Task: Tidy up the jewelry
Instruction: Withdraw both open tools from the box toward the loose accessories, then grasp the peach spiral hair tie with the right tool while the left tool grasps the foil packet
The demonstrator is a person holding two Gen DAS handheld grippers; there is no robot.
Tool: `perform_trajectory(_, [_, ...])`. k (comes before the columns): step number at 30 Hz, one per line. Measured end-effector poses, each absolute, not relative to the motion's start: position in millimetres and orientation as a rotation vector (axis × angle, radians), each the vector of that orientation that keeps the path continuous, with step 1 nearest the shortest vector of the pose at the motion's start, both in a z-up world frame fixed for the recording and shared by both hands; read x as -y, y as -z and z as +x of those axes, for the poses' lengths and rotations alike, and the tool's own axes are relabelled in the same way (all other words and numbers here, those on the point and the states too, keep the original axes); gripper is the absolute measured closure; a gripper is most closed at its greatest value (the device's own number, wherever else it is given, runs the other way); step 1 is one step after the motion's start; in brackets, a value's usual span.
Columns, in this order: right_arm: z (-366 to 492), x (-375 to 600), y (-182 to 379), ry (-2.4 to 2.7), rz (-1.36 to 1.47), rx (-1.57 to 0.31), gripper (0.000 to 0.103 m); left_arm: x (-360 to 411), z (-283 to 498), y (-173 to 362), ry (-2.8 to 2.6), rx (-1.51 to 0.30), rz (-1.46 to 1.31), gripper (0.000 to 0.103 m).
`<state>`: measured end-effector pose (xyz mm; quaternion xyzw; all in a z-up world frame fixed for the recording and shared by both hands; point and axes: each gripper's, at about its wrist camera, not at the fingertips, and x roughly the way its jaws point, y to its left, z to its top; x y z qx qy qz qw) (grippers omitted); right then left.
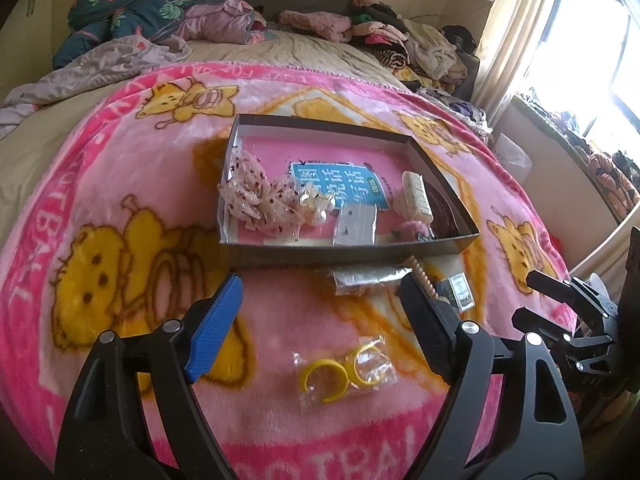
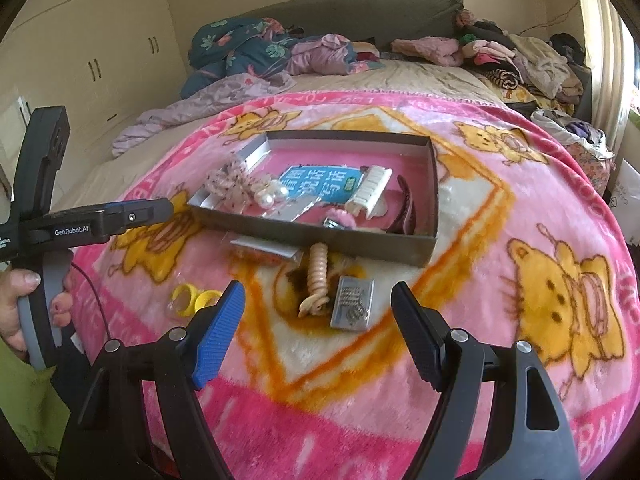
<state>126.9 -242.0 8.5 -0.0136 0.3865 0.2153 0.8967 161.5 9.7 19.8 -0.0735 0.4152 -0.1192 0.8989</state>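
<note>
Left wrist view: left claw (image 1: 320, 316) wide open, empty, over the pink cartoon-print fleece blanket (image 1: 120, 208). Clear bag of yellow plastic rings (image 1: 344, 368) lies between its fingers; shallow dark cardboard tray (image 1: 340, 254) beyond.

Right wrist view: right claw (image 2: 318, 322) wide open, empty. Small silver packet of earrings (image 2: 352, 304) and beige spiral hair tie (image 2: 317, 276) lie just ahead, outside the tray.

A wide bed (image 2: 400, 76) with piled clothes (image 2: 532, 64) stands between cream wardrobes (image 2: 100, 40) and a bright curtained window (image 1: 592, 52).
</note>
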Motion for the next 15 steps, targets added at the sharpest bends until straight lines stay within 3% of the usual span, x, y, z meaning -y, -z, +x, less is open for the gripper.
perform_trajectory(6, [121, 235, -3, -0.468, -0.037, -0.811, 0.029, -9, 154, -15, 0.241, -0.871, -0.141, 0.029])
perform_trajectory(7, [121, 235, -2, -0.470, -0.039, -0.812, 0.029, -9, 153, -14, 0.240, -0.872, -0.141, 0.027])
perform_trajectory(9, [120, 232, 1, -0.477, -0.042, -0.816, 0.029, -9, 150, -13, 0.230, -0.873, -0.134, 0.011])
perform_trajectory(15, [115, 224, 8, -0.496, -0.050, -0.831, 0.029, -10, 143, -7, 0.224, -0.882, -0.126, 0.011])
